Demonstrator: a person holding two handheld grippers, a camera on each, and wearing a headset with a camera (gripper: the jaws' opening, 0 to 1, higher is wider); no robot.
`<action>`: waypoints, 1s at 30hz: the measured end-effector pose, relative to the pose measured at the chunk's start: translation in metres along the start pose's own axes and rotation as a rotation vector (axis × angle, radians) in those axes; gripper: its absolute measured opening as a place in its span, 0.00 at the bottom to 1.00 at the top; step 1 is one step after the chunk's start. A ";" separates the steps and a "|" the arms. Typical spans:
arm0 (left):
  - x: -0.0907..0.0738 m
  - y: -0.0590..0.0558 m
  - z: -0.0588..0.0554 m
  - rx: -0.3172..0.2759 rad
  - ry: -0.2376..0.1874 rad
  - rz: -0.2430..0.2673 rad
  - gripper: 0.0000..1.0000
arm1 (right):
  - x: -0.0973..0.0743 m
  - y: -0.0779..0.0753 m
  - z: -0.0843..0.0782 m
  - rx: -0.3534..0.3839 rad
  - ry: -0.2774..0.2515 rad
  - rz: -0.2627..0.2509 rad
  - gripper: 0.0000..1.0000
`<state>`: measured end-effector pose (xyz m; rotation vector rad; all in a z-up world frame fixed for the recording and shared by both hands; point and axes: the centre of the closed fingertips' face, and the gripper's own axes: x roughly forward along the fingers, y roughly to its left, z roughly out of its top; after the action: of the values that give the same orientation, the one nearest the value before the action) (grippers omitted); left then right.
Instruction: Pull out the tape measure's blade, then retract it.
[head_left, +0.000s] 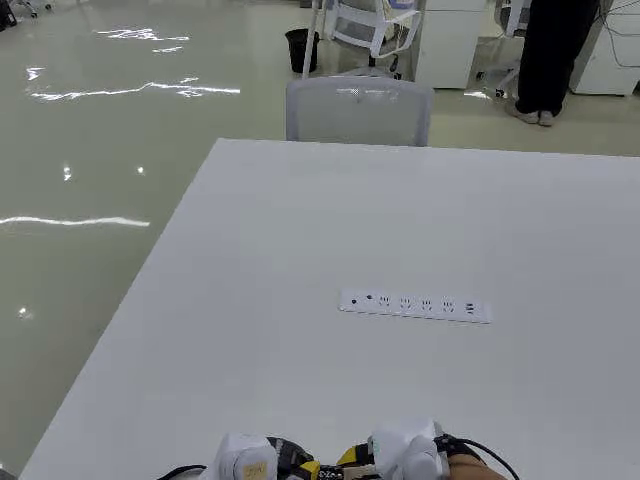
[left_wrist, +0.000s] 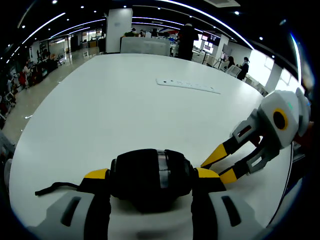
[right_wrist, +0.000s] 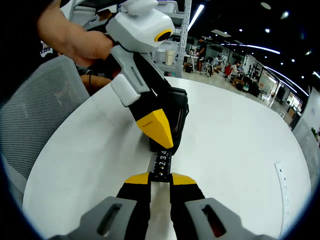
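Observation:
In the left gripper view, the black tape measure (left_wrist: 150, 167) sits between the yellow-tipped jaws of my left gripper (left_wrist: 152, 175), which is shut on its case. A black wrist strap (left_wrist: 50, 190) trails off to the left. My right gripper (left_wrist: 220, 167) reaches in from the right at the case's side. In the right gripper view, my right gripper (right_wrist: 160, 179) is shut on the end of the blade (right_wrist: 161, 161). A short length marked 2, 3, 4 runs out of the case (right_wrist: 175, 112). My left gripper (right_wrist: 169, 124) clamps that case from the upper left. Both grippers sit at the near table edge (head_left: 250, 462) (head_left: 410, 452).
A white power strip (head_left: 415, 305) lies mid-table, beyond the grippers. The white table (head_left: 300, 230) stretches far ahead. A grey mesh chair (head_left: 358, 110) stands at its far edge. A person (head_left: 550, 55) stands at the back right, and glossy floor lies to the left.

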<state>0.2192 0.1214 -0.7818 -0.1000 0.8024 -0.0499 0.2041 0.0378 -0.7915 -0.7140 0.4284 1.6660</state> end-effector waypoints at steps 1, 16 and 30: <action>0.001 0.000 0.000 0.000 0.000 0.000 0.61 | 0.000 0.000 0.000 -0.001 0.000 0.000 0.13; 0.005 0.000 -0.001 -0.004 -0.004 -0.007 0.61 | 0.008 -0.003 0.006 -0.004 -0.004 0.000 0.13; 0.005 0.001 -0.002 -0.004 -0.003 -0.015 0.61 | 0.017 -0.003 0.012 -0.002 -0.009 0.001 0.13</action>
<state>0.2219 0.1221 -0.7869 -0.1094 0.7990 -0.0621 0.2033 0.0583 -0.7936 -0.7081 0.4207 1.6700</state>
